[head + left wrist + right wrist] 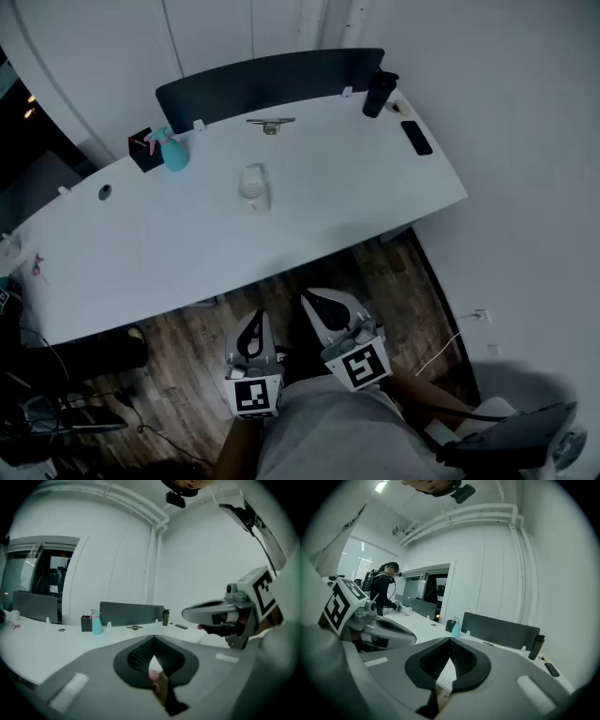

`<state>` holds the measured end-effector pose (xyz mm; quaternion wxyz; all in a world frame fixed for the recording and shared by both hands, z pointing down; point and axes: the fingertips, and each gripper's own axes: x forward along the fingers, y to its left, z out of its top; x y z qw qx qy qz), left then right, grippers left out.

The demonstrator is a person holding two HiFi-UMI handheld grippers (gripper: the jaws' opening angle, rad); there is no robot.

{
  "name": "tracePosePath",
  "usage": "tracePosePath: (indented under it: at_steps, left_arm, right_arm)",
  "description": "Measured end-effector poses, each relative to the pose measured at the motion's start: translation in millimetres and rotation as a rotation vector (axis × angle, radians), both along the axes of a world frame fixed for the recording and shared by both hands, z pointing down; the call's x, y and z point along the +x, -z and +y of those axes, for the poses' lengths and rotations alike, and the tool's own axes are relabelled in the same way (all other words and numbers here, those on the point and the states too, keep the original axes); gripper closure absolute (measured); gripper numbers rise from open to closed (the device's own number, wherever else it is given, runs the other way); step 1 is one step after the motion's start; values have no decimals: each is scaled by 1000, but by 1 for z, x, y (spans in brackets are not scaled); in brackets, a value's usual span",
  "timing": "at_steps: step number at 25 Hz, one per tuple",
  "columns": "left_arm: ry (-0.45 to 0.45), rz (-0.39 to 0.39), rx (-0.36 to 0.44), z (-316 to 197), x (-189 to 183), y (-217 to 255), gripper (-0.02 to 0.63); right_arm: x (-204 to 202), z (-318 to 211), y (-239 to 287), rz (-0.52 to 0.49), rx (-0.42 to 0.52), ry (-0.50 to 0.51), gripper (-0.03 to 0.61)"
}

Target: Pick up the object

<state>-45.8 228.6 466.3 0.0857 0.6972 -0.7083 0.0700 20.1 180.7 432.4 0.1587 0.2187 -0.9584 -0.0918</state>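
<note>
With left gripper (255,323) and right gripper (319,305) both shut, empty and well short of the desk (356,187), reaching the clear object (254,186) mid-desk without opening would likely knock it over.

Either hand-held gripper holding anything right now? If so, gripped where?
Nothing is held. The left hand-held gripper and the right hand-held gripper both have jaws together with nothing between them, short of the desk.
</note>
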Motion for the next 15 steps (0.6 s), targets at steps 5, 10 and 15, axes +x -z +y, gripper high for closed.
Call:
tracePosePath:
  at_steps: [5, 10, 15]
  left_arm:
    - [-7, -28, -8, -36, -17, 0, 612]
    - [13, -87, -78, -76, -46, -6, 611]
    - [14, -88, -116, -118, -59, -9, 612]
  right_arm:
    - [-19, -38, -4, -22, 11, 15, 578]
    - [-49, -76, -3, -24, 2, 83, 578]
    - [-67, -122, -1, -77, 17, 90, 578]
